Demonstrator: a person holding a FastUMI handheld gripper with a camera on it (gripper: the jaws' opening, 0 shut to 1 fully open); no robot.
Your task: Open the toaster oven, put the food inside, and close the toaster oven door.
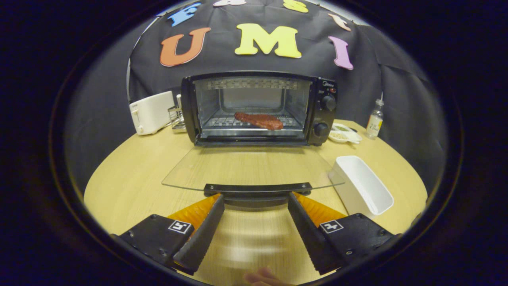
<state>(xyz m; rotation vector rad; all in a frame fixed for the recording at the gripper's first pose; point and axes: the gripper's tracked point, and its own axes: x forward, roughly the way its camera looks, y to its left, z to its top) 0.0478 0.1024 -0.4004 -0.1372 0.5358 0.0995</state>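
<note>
In the gripper view, the toaster oven (pixel 258 107) is seen standing on the round wooden table (pixel 131 178) with its glass door (pixel 250 167) swung fully down, lying flat and level toward the camera. The food (pixel 260 120), a reddish slab resembling a steak, is already laid on the wire rack (pixel 222 121) inside the cavity. The gripper (pixel 256 200) is held wide open with nothing grasped; its fingertips are placed just at the door's dark handle bar (pixel 257 188), one near each end, though contact cannot be confirmed. Closing the door is judged to be what is left. The door is expected to be stiff, hinged at the oven's base, moderately light, and its glass is taken to be smooth, slippery and breakable, so the pane should be avoided. The handle bar is judged the proper hold: it should be caught from beneath or pinched at its middle and lifted in an arc toward the oven. A white toaster (pixel 151 112) stands to the oven's left, and a white rectangular tray (pixel 363 186) lies near the right finger.
</note>
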